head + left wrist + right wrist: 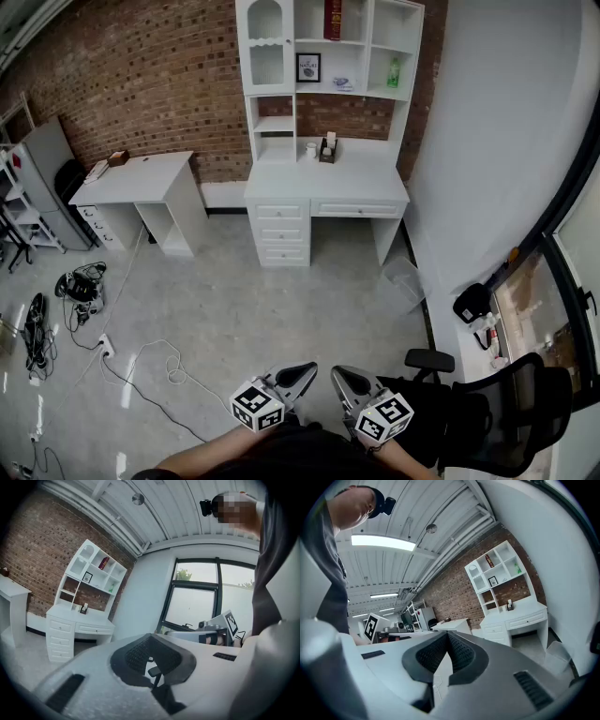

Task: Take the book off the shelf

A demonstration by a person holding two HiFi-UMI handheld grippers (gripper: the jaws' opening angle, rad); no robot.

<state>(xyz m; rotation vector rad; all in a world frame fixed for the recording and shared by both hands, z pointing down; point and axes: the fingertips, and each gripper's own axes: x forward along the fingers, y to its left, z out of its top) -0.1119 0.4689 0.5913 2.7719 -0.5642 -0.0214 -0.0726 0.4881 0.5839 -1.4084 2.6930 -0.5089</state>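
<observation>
A dark red book (332,19) stands upright in the top middle compartment of the white shelf unit (281,70) over a white desk (328,178), far across the room. It also shows as a small red book (104,563) in the left gripper view and as the book (489,560) in the right gripper view. My left gripper (302,373) and right gripper (345,378) are held side by side close to my body, far from the shelf. Both are shut with nothing between the jaws: left gripper (153,634), right gripper (447,632).
A second white desk (141,178) stands left of the shelf unit. Cables (141,366) and a power strip lie on the grey floor at left. A clear bin (405,281) sits by the right wall. A black office chair (497,412) stands at my right.
</observation>
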